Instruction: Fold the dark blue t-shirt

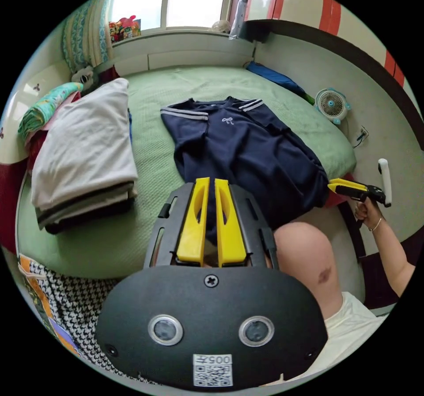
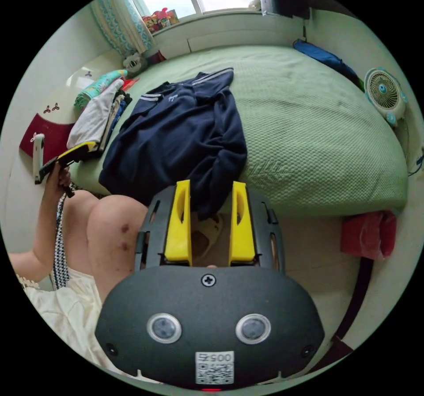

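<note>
The dark blue t-shirt [image 1: 247, 148] lies spread and wrinkled on the green bed [image 1: 150, 100], collar toward the window, its hem hanging over the near edge. My left gripper [image 1: 211, 179] hovers just in front of that hem with its yellow jaws close together and nothing pinched between them. It also shows in the right gripper view as the left gripper [image 2: 77, 150], held off to the side of the t-shirt [image 2: 176, 135]. My right gripper [image 2: 207, 184] is open, the hanging hem corner just beyond its tips. In the left gripper view the right gripper [image 1: 338, 187] sits at the shirt's lower right edge.
A stack of folded clothes [image 1: 84, 157] sits on the bed left of the shirt. A small fan [image 1: 332, 104] stands by the wall and a blue bundle [image 1: 274, 75] lies at the bed's far corner. The person's knee [image 1: 304, 250] is close to the bed edge. A red bag [image 2: 366, 232] lies on the floor.
</note>
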Tool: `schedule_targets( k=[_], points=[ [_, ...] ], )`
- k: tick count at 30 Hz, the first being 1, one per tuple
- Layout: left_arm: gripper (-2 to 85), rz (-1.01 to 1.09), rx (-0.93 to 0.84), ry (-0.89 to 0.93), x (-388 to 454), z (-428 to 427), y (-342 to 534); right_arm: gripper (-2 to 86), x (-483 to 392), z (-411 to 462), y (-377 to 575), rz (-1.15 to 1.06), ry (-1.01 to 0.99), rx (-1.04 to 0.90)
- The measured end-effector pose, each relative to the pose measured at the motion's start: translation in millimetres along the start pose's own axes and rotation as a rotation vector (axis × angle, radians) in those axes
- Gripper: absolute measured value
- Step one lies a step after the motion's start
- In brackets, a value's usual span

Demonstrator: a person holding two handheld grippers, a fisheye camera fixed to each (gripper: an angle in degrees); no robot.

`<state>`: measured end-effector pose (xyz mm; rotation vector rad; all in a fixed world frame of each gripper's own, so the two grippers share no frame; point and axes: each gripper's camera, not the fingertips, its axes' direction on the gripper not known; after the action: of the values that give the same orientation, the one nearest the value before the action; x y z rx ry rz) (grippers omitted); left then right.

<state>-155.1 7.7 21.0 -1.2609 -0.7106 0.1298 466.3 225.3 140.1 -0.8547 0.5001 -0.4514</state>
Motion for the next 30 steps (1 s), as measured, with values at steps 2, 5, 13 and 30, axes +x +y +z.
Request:
schedule_targets(
  k=[2,5,13,30],
  points=[
    [8.8,-0.018,-0.046,0.028,-6.4,-3.4,21.7,13.3,3.0,5.5,9.7,0.01,0.018,-0.015],
    [12.4,-0.033,-0.099,0.073,-9.6,1.3,41.0,13.4,10.6,19.9,23.2,0.029,0.045,-0.076],
    [12.5,-0.042,-0.258,0.123,-6.9,43.3,59.2,0.5,28.1,19.4,48.3,0.12,-0.035,-0.059],
    [2.1,-0.003,-0.041,0.047,-54.7,-89.4,56.7,-1.6,22.6,-118.4,78.4,0.02,-0.203,0.169]
  ],
)
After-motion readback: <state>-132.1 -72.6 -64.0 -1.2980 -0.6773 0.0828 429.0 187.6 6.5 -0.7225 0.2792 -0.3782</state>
